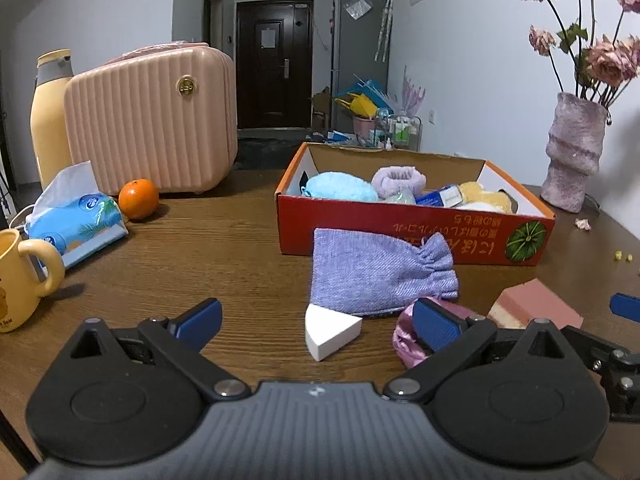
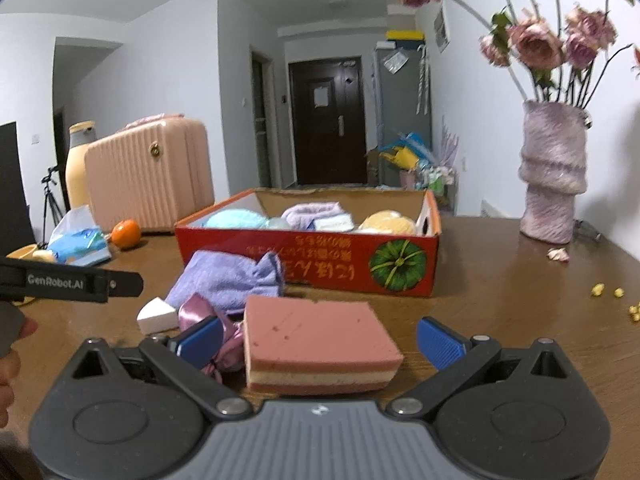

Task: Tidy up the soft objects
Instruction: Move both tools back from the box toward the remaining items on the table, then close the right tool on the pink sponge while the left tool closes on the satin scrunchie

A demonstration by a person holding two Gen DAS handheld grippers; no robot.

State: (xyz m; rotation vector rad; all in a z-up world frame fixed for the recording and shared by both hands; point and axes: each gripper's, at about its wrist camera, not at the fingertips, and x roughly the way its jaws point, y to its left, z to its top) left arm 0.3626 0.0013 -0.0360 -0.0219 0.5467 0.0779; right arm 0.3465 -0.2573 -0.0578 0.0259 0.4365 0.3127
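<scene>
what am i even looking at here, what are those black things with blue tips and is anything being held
Those are two hand-held claws, one per hand, each carrying a camera looking along its blue fingers. One picture is from the left claw, one from the right claw. Both are open and hold nothing. On the brown wooden table lie a white wedge sponge, a lilac knitted drawstring pouch, a shiny pink satin scrunchie and a pink layered block sponge, which sits between the right claw's fingers. Behind stands a red cardboard box already holding soft things.
</scene>
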